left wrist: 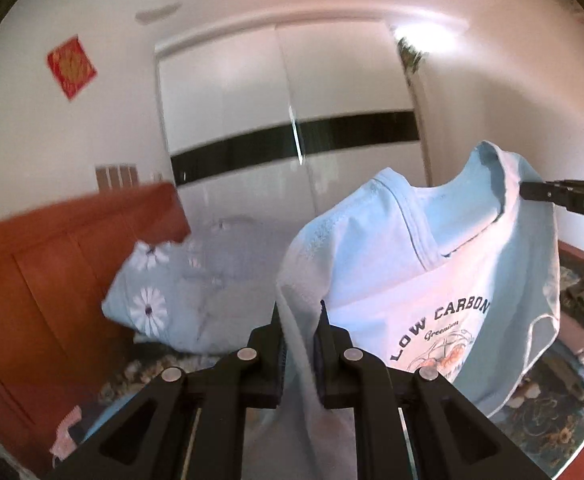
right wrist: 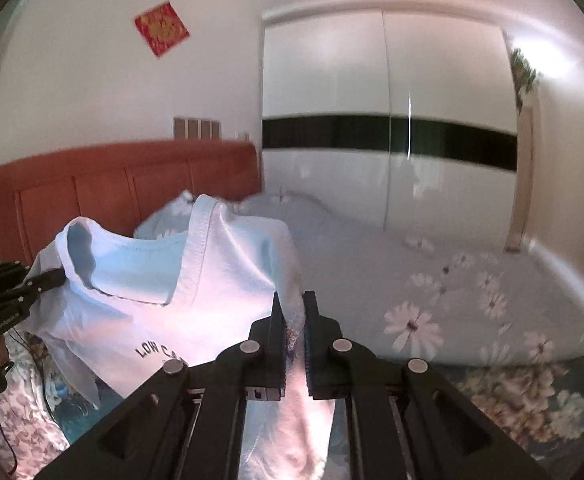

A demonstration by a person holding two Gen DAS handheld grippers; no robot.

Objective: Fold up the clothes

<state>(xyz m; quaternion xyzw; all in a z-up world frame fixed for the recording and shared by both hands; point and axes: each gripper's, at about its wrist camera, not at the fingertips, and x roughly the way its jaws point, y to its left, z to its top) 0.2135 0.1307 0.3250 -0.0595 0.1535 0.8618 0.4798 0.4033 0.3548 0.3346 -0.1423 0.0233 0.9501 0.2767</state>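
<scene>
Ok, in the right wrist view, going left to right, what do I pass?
Left hand-held gripper pinching the shirt's shoulder → light blue T-shirt → right hand-held gripper clamped on its other shoulder → floral duvet.

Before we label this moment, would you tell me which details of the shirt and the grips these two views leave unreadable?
- T-shirt print: in the left wrist view its lower lines are hidden by the left gripper; in the right wrist view "LOW CA..." is cut off by the right gripper.
- Hem and lower shirt: behind the gripper bodies in both views.
- Red wall decoration: characters blurred.
- Bed surface under the shirt: covered by the fabric.
</scene>
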